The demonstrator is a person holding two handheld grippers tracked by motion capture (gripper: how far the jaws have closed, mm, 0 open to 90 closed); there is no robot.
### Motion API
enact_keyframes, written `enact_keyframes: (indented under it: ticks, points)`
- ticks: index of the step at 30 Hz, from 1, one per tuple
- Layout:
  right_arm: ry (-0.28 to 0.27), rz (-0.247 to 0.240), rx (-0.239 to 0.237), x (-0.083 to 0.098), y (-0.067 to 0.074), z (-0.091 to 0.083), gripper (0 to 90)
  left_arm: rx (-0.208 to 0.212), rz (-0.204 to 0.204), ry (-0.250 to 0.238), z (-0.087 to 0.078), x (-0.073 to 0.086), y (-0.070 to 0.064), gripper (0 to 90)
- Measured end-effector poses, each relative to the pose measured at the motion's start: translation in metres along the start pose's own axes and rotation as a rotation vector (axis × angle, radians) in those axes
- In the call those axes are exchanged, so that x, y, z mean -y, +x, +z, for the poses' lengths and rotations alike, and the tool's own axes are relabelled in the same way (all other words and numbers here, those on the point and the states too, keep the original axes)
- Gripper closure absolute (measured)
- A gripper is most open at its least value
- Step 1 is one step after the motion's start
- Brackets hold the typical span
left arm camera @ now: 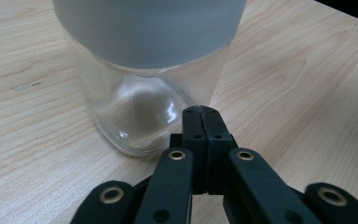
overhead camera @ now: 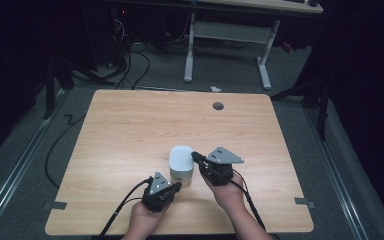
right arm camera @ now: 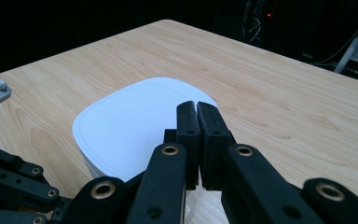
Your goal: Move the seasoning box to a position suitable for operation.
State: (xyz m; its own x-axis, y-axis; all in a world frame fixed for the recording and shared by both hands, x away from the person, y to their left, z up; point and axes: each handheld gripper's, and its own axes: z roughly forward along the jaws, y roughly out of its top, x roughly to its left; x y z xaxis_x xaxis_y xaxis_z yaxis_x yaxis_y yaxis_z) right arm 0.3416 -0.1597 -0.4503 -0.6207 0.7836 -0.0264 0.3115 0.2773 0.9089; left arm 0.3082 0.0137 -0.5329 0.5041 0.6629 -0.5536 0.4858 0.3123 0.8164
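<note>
Jar (overhead camera: 181, 165) stands alone mid-table (overhead camera: 130, 130), grommet (overhead camera: 218, 106) well apart.

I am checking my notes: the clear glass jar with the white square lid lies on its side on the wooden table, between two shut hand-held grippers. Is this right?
Not quite. The clear glass jar with its white square lid stands upright on the wooden table, as the left gripper view shows. The rest is right.
</note>
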Motion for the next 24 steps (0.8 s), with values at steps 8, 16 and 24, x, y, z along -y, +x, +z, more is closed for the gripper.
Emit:
enact_keyframes:
  ticks: [8,16,24]
  points:
    - [-0.012,0.033,0.022,0.009,-0.011,-0.012,87.1,0.039,0.036,-0.001,-0.005,0.003,-0.003,88.9]
    - [-0.001,0.074,0.055,0.034,-0.027,-0.025,86.4,0.05,0.051,0.014,-0.011,-0.001,-0.006,89.8]
    - [0.009,0.133,0.117,0.063,-0.051,-0.044,84.6,0.018,0.095,0.049,-0.027,-0.011,0.005,89.0]
